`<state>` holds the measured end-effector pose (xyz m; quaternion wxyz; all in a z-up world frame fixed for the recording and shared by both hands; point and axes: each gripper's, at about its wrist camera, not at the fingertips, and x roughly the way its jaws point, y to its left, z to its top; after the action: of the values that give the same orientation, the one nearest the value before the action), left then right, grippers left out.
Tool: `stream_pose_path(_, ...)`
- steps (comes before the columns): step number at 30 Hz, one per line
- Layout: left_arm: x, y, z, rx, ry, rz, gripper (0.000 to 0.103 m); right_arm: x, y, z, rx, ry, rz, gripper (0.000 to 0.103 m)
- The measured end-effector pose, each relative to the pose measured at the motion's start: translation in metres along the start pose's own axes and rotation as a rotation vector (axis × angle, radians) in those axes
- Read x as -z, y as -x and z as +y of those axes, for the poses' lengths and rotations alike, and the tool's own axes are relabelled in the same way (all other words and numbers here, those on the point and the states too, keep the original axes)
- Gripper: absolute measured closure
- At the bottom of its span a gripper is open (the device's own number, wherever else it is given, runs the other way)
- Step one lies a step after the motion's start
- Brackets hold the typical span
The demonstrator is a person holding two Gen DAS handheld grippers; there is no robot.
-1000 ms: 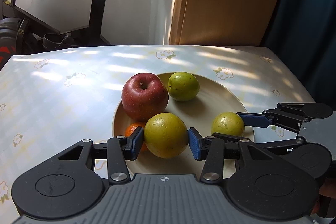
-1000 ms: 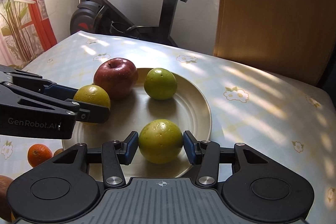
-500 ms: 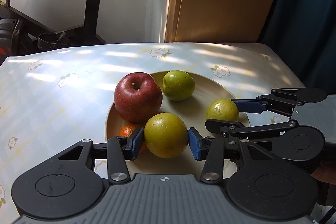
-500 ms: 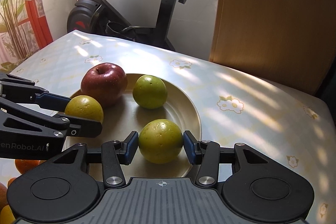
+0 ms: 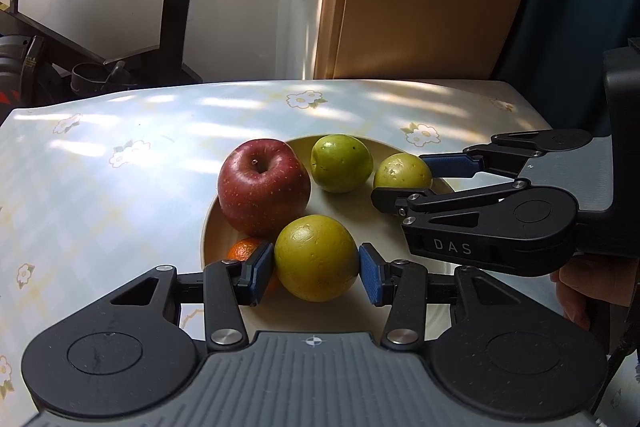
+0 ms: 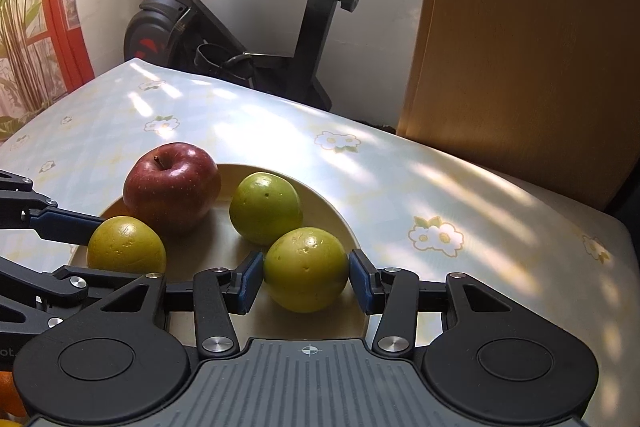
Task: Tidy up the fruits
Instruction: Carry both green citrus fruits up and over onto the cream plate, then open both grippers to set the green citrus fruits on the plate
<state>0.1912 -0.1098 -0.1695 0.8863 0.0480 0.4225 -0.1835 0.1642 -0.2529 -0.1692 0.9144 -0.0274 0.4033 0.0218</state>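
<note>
Left wrist view: the left gripper [image 5: 316, 269] has its jaws clenched on a yellow-green fruit [image 5: 316, 257] over the near part of the plate [image 5: 384, 155], just in front of the red apple [image 5: 264, 187], with an orange [image 5: 244, 249] tucked behind its left pad.

Right wrist view: the right gripper [image 6: 306, 281] grasps a second green fruit [image 6: 306, 269] above the plate's right rim, beside a third green fruit [image 6: 266, 213] resting there. Both fruits appear mid-placement; next, each needs lowering into a free spot before the jaws let go.
</note>
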Motion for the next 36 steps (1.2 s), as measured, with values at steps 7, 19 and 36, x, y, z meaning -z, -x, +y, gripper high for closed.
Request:
stream_pose_path(7, -0.002, -0.001, 0.0, 0.005, -0.002, 0.001, 0.054, 0.001, 0.01, -0.004, -0.015, -0.023, -0.028, 0.059)
stream_pose_path(19, -0.009, -0.01, -0.003, 0.024, 0.0, 0.004, 0.054, 0.008, 0.036, -0.016, 0.044, -0.051, -0.015, 0.06)
stream_pose_path(36, -0.031, -0.038, -0.017, 0.069, -0.014, 0.015, 0.054, 0.017, 0.053, -0.032, 0.06, -0.116, -0.038, 0.06)
